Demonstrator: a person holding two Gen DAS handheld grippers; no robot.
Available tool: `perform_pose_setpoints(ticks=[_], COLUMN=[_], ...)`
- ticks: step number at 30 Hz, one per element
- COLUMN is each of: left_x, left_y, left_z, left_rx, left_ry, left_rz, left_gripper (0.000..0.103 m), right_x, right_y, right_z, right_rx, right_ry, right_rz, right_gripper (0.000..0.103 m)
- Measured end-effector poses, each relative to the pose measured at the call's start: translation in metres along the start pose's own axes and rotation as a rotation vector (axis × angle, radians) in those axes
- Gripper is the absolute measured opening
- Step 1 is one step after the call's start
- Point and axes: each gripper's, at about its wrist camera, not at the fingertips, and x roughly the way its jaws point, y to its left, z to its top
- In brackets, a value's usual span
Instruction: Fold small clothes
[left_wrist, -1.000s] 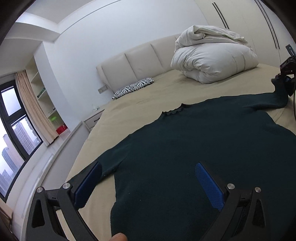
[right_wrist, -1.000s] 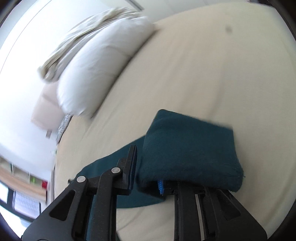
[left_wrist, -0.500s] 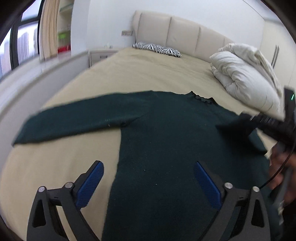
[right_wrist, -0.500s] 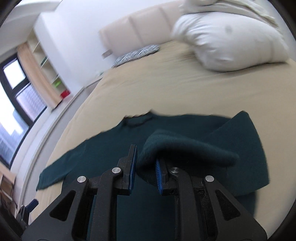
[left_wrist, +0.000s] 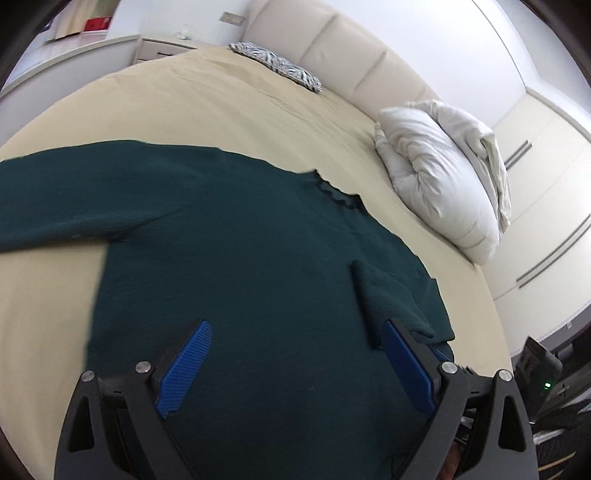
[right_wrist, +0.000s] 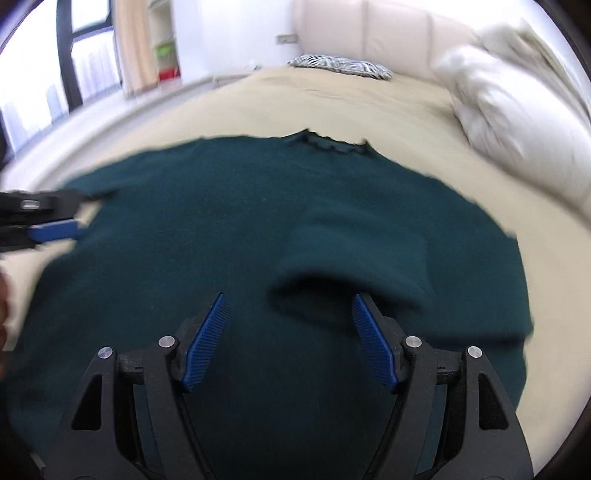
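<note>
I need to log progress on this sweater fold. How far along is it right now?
Early stage. Done: one sleeve is folded in over the dark green sweater on the bed. In hand: the right hand-held gripper is opening, the cuff beside one pad but no longer pinched; the left hand-held gripper is open and empty. Left: the other sleeve lies spread out, and the body is unfolded.

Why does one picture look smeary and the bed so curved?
Right wrist view: motion blur smears the duvet and the sweater edges. Left wrist view: sharper, slight blur on the outstretched sleeve. Both: the fisheye lens bows the bed.
</note>
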Motion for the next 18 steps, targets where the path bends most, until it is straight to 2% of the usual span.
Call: perform_pose_setpoints(ticks=[4,7,9,12,15,18], left_x=[0.027,0.044,0.058,0.080,0.103,0.120], left_y=[-0.049,-0.092,-0.122,-0.162,-0.181,-0.186], left_z=[0.002,-0.005,-0.013,-0.035,-0.061,-0.077], left_rx=[0.123,0.280,0.422,0.686,0.909,1.035], left_ry=[0.024,0.015,-0.004,-0.041,-0.069,-0.090], left_rz=[0.012,0.071,0.157,0.286,0.392,0.468], left_gripper=[0.095,0.095,0.094,0.095,0.095,0.091], right_x=[-0.041,-0.046,-0.061,-0.083,-0.095,-0.090], right_y=[-0.059,-0.099,-0.124,-0.149,-0.164,-0.173], right_z=[-0.036,-0.060,-0.075,-0.087,-0.100,-0.112], right_rx=[0.294,0.501,0.621,0.706,0.740,0.777], right_ry=[-0.074,-0.076,-0.138,-0.216,-0.256,-0.244], right_rz=[0.080,0.115,0.135,0.113,0.116,0.123], right_gripper=[0.070,0.070,0.070,0.070,0.072,0.072])
